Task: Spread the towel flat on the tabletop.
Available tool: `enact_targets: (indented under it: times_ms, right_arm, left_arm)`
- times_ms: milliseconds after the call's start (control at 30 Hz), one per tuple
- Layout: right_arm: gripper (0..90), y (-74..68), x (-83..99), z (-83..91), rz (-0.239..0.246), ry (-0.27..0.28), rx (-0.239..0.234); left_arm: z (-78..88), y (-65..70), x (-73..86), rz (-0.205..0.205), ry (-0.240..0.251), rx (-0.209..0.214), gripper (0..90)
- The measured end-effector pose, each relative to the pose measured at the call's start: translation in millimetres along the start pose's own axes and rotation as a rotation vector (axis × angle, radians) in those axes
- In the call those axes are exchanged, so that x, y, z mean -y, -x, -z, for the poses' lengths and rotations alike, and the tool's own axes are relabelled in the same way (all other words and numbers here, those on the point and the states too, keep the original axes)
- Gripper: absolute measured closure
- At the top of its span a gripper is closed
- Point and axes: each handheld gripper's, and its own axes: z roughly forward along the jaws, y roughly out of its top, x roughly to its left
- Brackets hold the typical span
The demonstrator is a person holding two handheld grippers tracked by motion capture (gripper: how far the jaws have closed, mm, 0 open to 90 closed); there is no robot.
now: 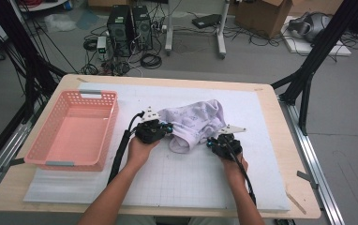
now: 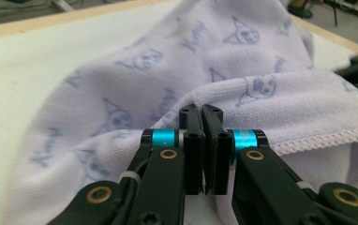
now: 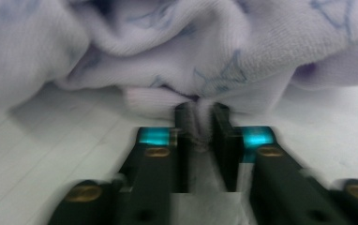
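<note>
A pale lilac towel (image 1: pixel 197 121) with a blue cartoon print lies crumpled on the white grid mat (image 1: pixel 186 180) in the middle of the table. My left gripper (image 1: pixel 167 128) is at its left edge. In the left gripper view its jaws (image 2: pixel 201 111) are pressed together on a fold of the towel (image 2: pixel 167 70) just behind the stitched hem. My right gripper (image 1: pixel 211 142) is at the towel's near right corner. In the right gripper view a pinch of the towel (image 3: pixel 167 42) sits squeezed between the tips of that gripper (image 3: pixel 201 115).
An empty pink plastic basket (image 1: pixel 57 140) stands on the left of the table, close to my left forearm. The wooden table edge (image 1: pixel 289 140) runs to the right. On the floor beyond are computer towers (image 1: pixel 129 26), cables and a cardboard box (image 1: pixel 264 14).
</note>
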Motion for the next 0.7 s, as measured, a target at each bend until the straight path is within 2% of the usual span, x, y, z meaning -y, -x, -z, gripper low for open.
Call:
enact_targets:
  times_ms: [67,233,367,500,700]
  right_arm:
    - [83.2,-0.7,0.8,8.0,0.01,-0.019,-0.025]
    - [83.3,0.9,10.3,48.1,0.037,0.032,-0.092]
    - [83.4,8.4,31.6,85.8,0.048,0.031,-0.135]
    - [83.4,16.7,57.1,117.5,0.056,0.01,-0.134]
    - [83.4,26.3,94.8,153.7,0.058,-0.033,-0.141]
  left_arm:
    - [3.2,-5.3,-0.6,0.016,0.015,-0.014,87.2]
    - [8.6,-13.6,-0.9,0.037,0.027,-0.041,87.2]
    - [11.6,-17.1,-1.3,0.05,0.034,-0.06,87.1]
    - [13.9,-19.9,-1.3,0.057,0.034,-0.08,87.2]
    - [16.6,-26.1,-1.1,0.064,0.044,-0.125,87.1]
